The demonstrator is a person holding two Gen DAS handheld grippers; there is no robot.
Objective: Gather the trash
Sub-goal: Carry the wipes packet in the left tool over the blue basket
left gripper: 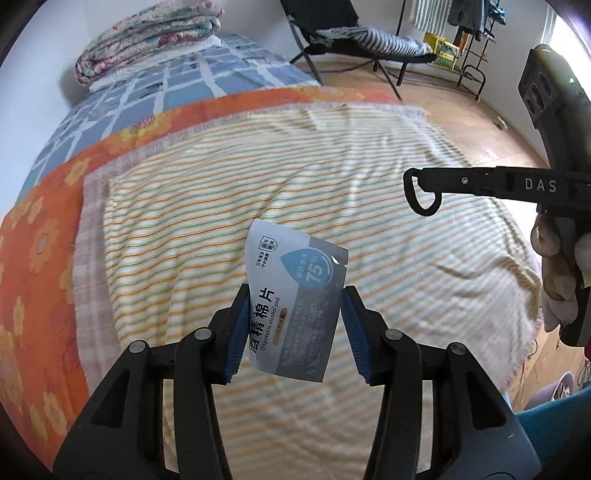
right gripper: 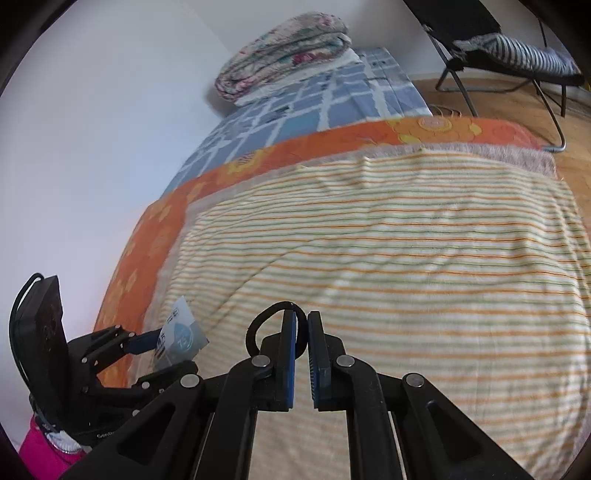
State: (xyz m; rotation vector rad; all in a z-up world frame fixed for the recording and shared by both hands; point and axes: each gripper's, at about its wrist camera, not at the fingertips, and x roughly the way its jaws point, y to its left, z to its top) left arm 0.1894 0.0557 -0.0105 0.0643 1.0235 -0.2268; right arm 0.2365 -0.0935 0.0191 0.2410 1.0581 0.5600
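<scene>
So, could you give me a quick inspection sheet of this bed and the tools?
Surface: striped blanket on a bed, wrinkled.
Job's things: wipe packet and black loop, both lifted off the blanket.
Clutter: folded quilt at the far end.
Grippers: left gripper fingers clamp the packet; right gripper shut on the loop.
Cables: black cord on the left gripper.
Surroundings: chair, wood floor, white wall.

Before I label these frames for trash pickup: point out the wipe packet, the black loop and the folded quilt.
wipe packet (left gripper: 295, 306), left wrist view, printed front
black loop (left gripper: 421, 194), left wrist view, curved end
folded quilt (right gripper: 284, 51), right wrist view, top fold
</scene>
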